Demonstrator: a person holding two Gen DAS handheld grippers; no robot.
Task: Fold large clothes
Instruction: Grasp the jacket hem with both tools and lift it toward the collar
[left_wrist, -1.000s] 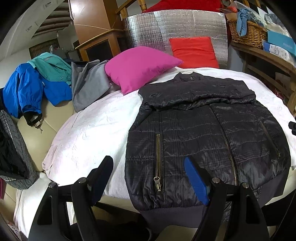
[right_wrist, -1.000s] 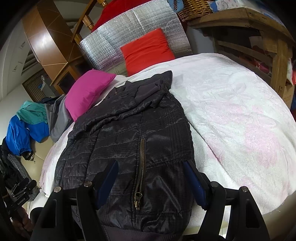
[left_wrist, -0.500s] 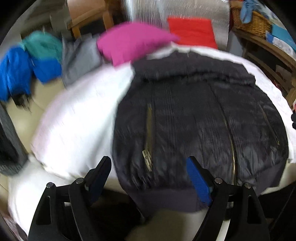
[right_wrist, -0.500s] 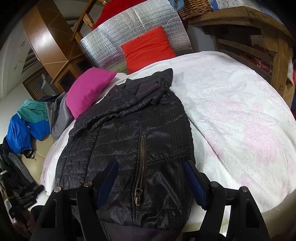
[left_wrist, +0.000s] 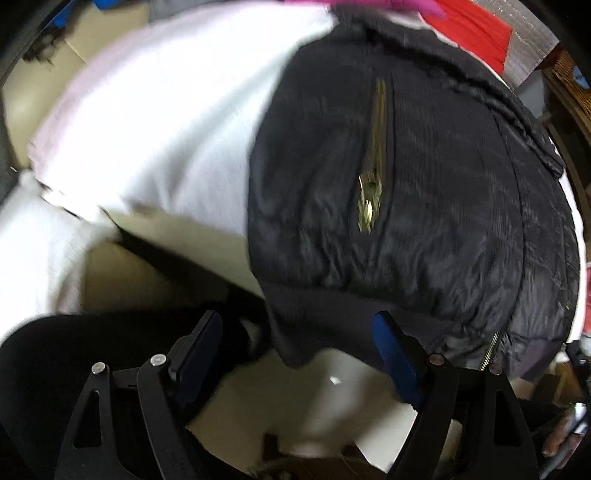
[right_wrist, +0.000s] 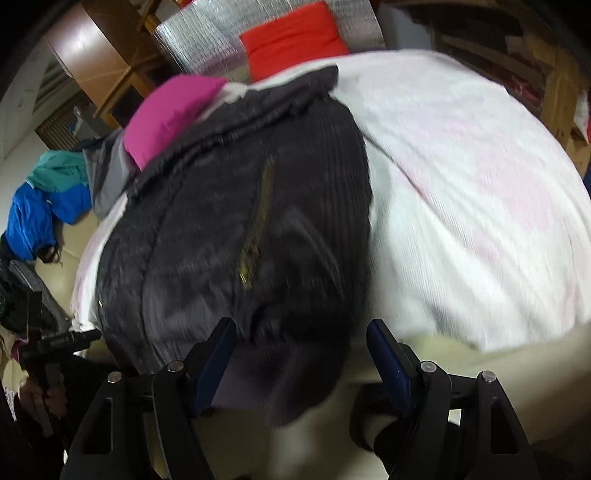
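No text, label, brand, number or sign can be read in either blurred view.

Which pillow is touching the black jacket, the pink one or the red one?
The pink pillow: it lies against the black jacket's collar. The red pillow lies farther back.

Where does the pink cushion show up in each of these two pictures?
Left wrist view: pink cushion, a sliver at the top edge, above the black jacket.
Right wrist view: pink cushion, upper left, beside the jacket's collar.
Shared landmark: the red cushion, behind it in both.
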